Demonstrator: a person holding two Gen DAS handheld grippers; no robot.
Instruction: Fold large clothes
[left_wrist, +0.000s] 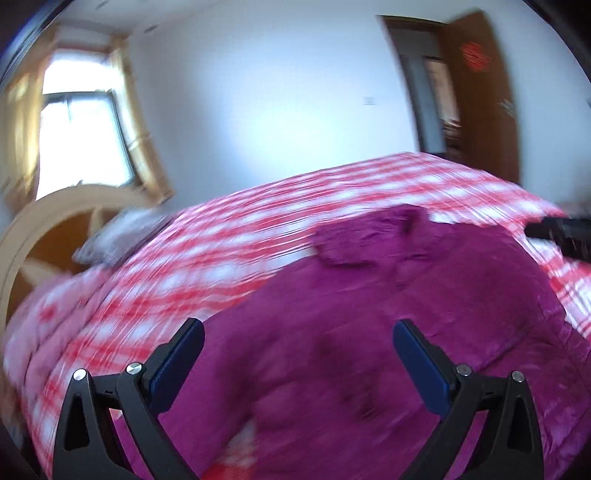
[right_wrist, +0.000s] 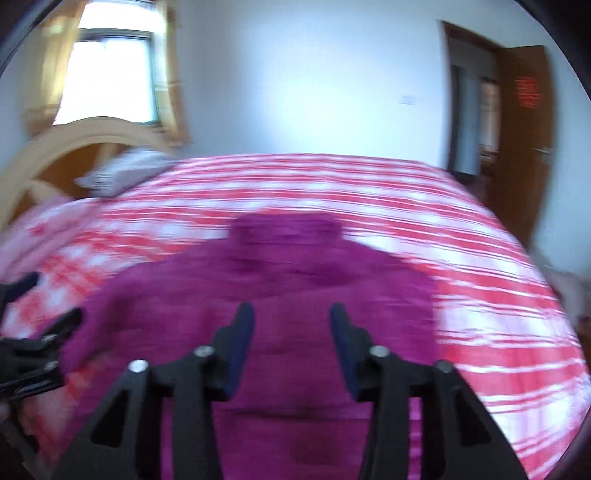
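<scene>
A large magenta fleece garment (left_wrist: 388, 317) lies spread on a bed with a red and white checked cover (left_wrist: 229, 236); its collar end points to the far side. My left gripper (left_wrist: 298, 332) is open and empty above the garment's near left part. In the right wrist view the garment (right_wrist: 295, 273) fills the middle. My right gripper (right_wrist: 291, 314) is open and empty above it. The left gripper (right_wrist: 44, 314) shows at the left edge of that view, and the right gripper (left_wrist: 554, 232) at the right edge of the left view. Both views are motion-blurred.
A curved wooden headboard (right_wrist: 74, 136) and a pillow (right_wrist: 122, 170) stand at the bed's left end under a window (right_wrist: 110, 74). A white wall lies beyond. An open brown door (right_wrist: 524, 122) is at the far right.
</scene>
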